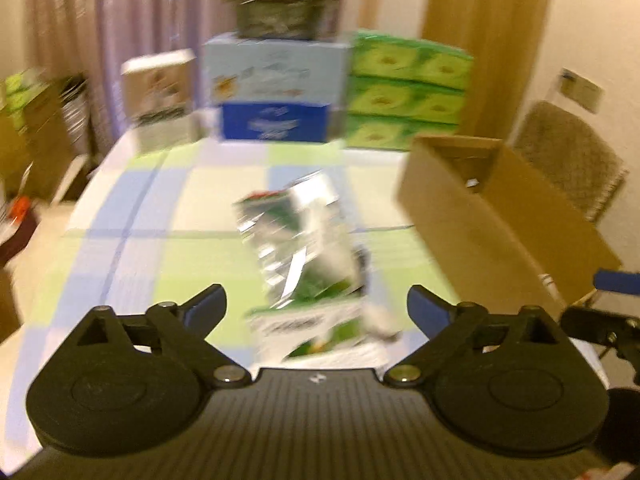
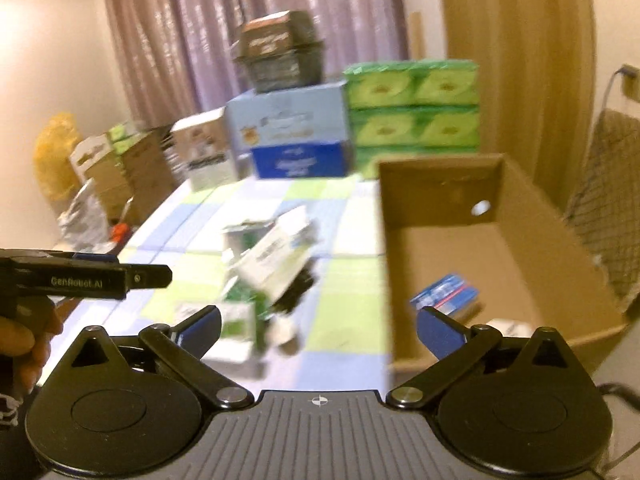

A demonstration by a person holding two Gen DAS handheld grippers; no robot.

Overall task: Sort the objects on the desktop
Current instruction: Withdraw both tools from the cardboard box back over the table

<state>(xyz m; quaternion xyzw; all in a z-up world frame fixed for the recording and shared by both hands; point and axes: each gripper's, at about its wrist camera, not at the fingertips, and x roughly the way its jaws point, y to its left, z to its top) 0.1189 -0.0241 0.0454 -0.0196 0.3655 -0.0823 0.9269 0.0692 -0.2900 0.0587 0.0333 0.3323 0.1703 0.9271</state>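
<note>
Mauve curtain (image 2: 248,20), seemingly wooden door (image 2: 516,52)

Heaped mid-bench (image 2: 344,320): green-and-white packets (image 2: 264,272). Right of them, open brown cardboard box (image 2: 440,196), blue-and-white carton (image 2: 444,294) inside. Behind, stacked boxes (image 2: 296,136).

A: We log a heap of packets (image 1: 304,256) at table centre: a silver foil pouch (image 1: 296,220) with green print on top, tilted, and a white-and-green box (image 1: 316,332) at its 6 o'clock. Blur hides the labels.

B: We also note the open cardboard box (image 2: 440,196) at 3 o'clock of the heap, upright, holding a blue packet (image 2: 444,294) flat on its floor.
</note>
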